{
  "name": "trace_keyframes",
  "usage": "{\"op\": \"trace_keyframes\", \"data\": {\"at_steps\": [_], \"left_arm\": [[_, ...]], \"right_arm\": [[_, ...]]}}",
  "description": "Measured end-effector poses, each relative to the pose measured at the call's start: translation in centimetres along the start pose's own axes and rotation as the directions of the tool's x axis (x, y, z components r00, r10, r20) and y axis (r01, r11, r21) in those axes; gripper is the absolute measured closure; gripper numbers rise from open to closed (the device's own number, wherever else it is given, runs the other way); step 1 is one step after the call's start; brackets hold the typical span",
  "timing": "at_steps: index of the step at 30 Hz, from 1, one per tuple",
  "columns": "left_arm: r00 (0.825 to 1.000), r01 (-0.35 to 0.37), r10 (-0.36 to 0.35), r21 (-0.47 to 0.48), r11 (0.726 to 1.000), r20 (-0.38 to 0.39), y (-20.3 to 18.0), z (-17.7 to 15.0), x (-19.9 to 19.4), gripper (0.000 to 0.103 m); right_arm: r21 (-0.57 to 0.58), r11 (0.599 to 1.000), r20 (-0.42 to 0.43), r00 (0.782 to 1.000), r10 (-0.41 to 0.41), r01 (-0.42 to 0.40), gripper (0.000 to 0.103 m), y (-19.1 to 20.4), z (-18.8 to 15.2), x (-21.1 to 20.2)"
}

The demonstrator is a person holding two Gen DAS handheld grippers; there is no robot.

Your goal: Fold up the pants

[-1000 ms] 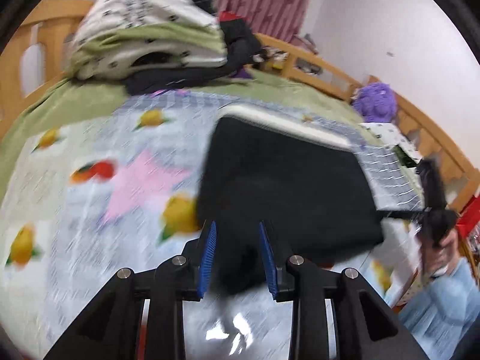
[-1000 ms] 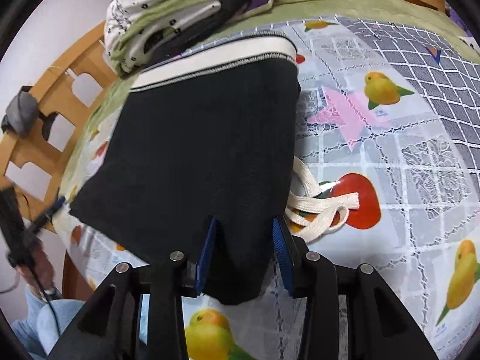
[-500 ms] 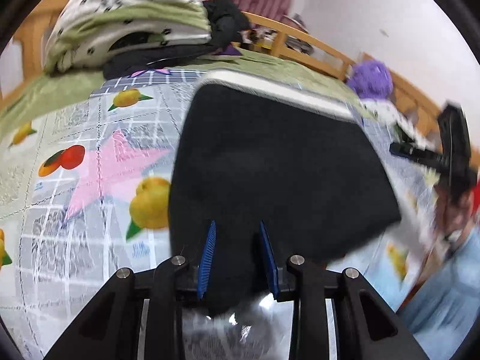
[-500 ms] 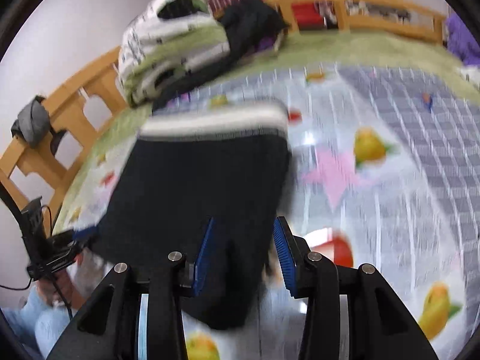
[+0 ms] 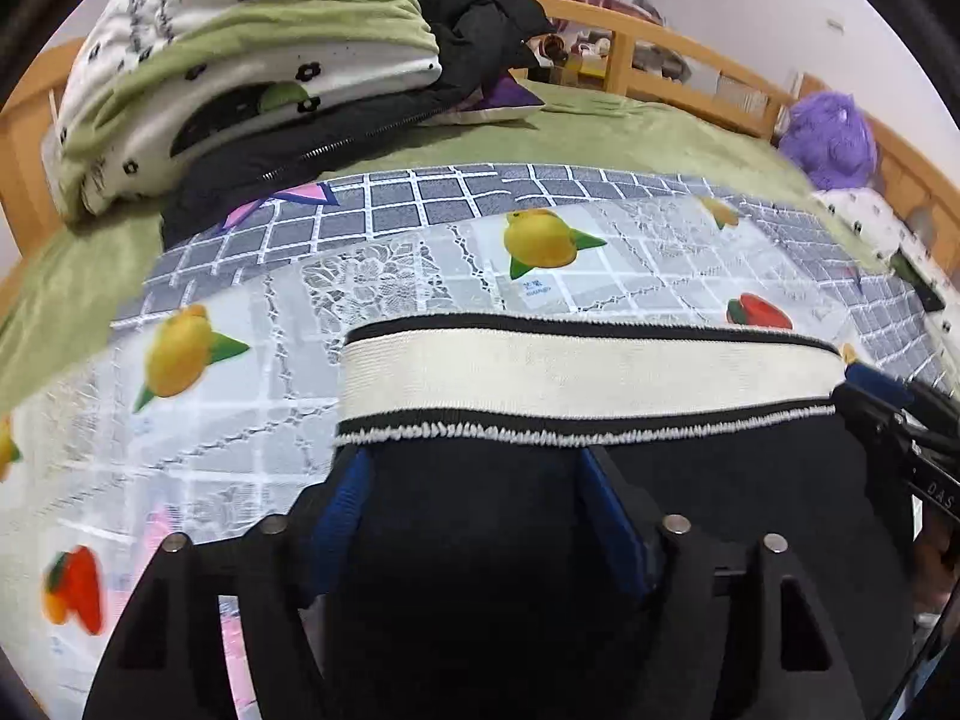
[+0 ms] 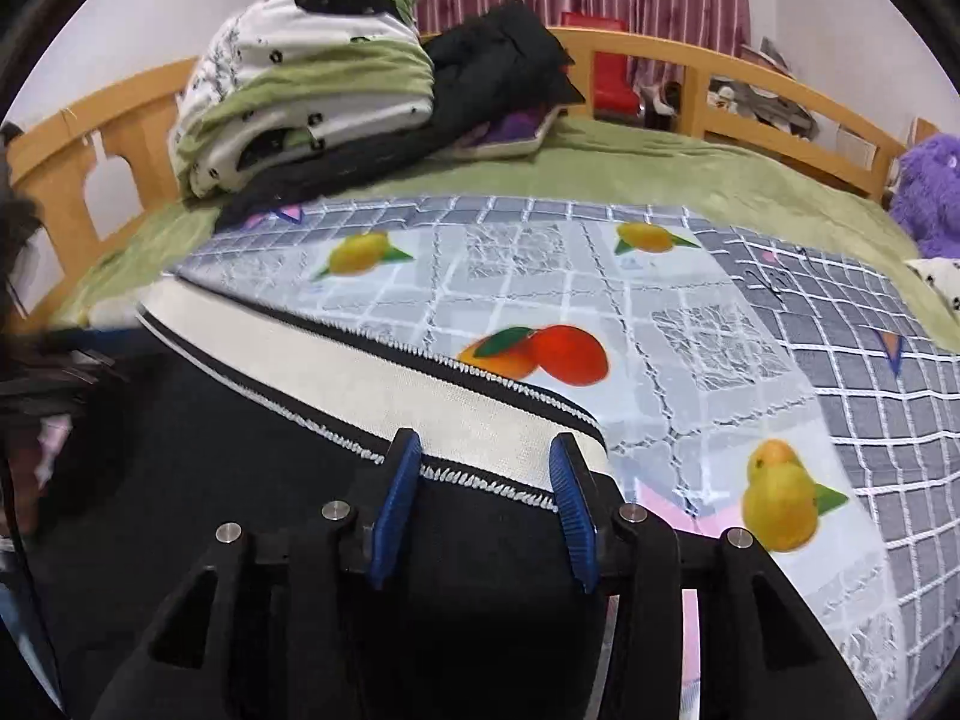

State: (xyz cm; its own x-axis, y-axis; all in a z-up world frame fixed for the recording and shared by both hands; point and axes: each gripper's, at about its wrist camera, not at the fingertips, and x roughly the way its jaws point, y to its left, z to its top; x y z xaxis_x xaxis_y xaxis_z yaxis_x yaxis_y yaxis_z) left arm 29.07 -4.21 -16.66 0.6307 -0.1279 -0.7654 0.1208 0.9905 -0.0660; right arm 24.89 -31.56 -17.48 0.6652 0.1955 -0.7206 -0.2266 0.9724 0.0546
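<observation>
The black pants (image 5: 480, 540) with a cream waistband (image 5: 588, 369) lie on the fruit-print sheet (image 5: 420, 252). My left gripper (image 5: 474, 474) holds a fold of black cloth between its blue pads, carried forward to just short of the waistband. My right gripper (image 6: 483, 468) also grips black cloth (image 6: 480, 570), its tips at the waistband (image 6: 480, 414) near its right end. The right gripper's tip (image 5: 876, 384) shows at the waistband's right end in the left wrist view.
A pile of folded bedding (image 6: 312, 84) and a black jacket (image 6: 504, 60) lies at the far end of the bed. A wooden rail (image 6: 720, 66) rings the bed. A purple plush toy (image 6: 930, 192) sits at the far right.
Both grippers have carried the pants' lower end forward over the pants, up to the waistband. The waistband was far away before and is now right at the fingertips.
</observation>
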Motion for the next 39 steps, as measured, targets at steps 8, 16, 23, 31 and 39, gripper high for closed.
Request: {"op": "trace_keyframes", "data": {"at_steps": [8,16,23,31,39], "left_arm": [[0.999,0.026,-0.025,-0.032,0.999,0.032,0.7,-0.5,0.2,0.029],[0.999,0.011,-0.01,-0.021,1.0,0.047,0.3,-0.6,0.3,0.029],[0.999,0.025,-0.024,-0.02,0.999,0.044,0.4,-0.7,0.3,0.028],[0.998,0.041,-0.04,-0.024,0.999,0.039,0.5,-0.7,0.5,0.027],[0.998,0.051,-0.05,-0.03,0.998,0.038,0.6,-0.8,0.4,0.025]], "right_arm": [[0.046,0.997,0.016,0.998,0.067,-0.068,0.059,-1.1,-0.1,0.6],[0.047,0.997,0.033,0.998,0.056,-0.058,0.059,-0.6,-0.5,0.3],[0.066,0.994,0.054,0.995,0.08,-0.084,0.059,-1.1,-1.0,0.1],[0.052,0.996,0.058,0.996,0.067,-0.07,0.059,-0.9,-1.0,0.0],[0.046,0.996,0.062,0.996,0.068,-0.071,0.058,-0.8,-1.0,-0.2]]}}
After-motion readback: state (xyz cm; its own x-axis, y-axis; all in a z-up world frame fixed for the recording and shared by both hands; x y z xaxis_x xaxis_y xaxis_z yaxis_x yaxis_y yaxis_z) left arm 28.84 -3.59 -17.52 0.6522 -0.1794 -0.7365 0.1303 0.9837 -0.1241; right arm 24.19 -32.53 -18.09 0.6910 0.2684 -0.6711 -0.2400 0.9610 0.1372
